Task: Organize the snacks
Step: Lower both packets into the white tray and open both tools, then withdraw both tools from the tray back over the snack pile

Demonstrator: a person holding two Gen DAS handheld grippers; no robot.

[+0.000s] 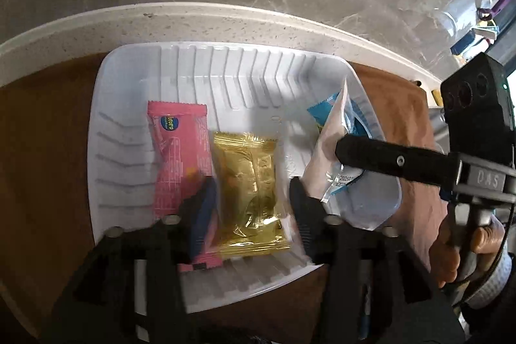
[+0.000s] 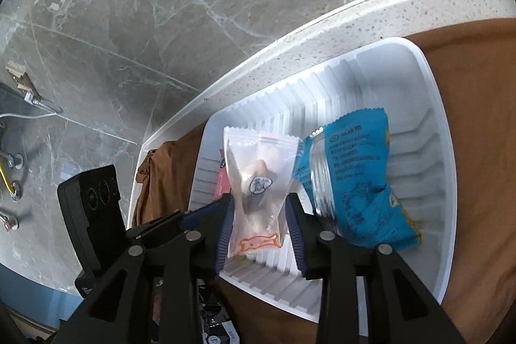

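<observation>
A grey marbled floor fills the far part of both wrist views, and nearer runs the pale speckled edge of a counter, covered on its near side by a brown cloth. On that cloth sits a white ribbed plastic tray, the largest of the task's things, and all the snacks in view lie within its walls. In the left wrist view a pink wafer packet lies lengthwise in the left half of the tray, with a gold foil packet just beside it on the right, their long edges touching or nearly so. A blue snack packet rests at the right end of the tray, partly leaning against the wall there. In front of it stands a clear packet with a dark-and-pale sweet inside and an orange mark at its near end. The right gripper has this clear packet between its blue-padded fingers, the jaws narrow and barely parted, pads at the packet's edges; whether they press on it cannot be told for certain. The left gripper hangs over the gold foil packet with its jaws about half apart, straddling it without gripping. A hand at the right edge holds the right gripper's handle.
</observation>
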